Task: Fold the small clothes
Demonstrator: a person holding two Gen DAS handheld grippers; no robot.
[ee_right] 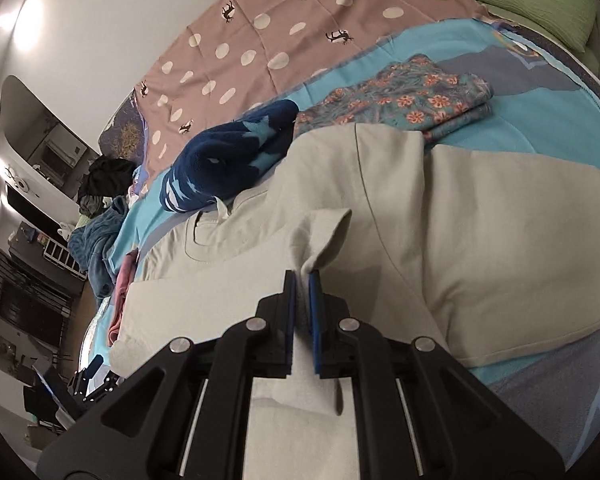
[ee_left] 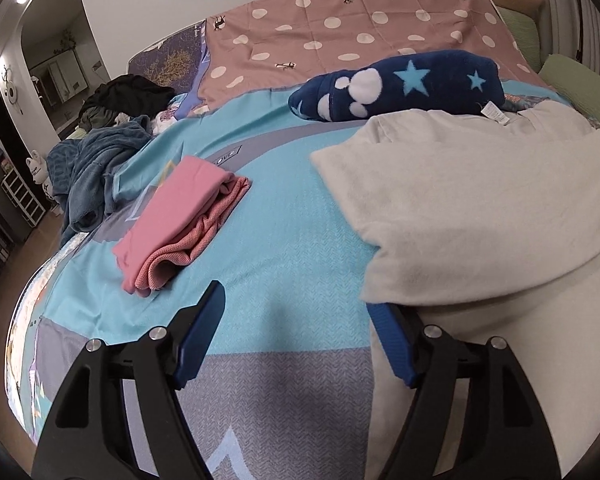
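My right claw is pressed together and pinching a fold of the cream shirt. The pinched bit of cloth sticks up just past the blue pads. The shirt lies spread on the bed, on its blue and grey cover, with its round neck hole toward the far left in the right wrist view.

My left claw is spread wide and holds nothing. It hangs over the blue cover, and its right finger is tucked just under the edge of the cream shirt.

A folded pink cloth sits on the cover, a little way off to the left of the shirt. A dark blue fuzzy cloth with stars lies just behind the shirt. A flowery folded cloth rests beside it, touching the shirt's far edge. A heap of dark clothes is piled at the far left side of the bed. Green pillows sit at the far end
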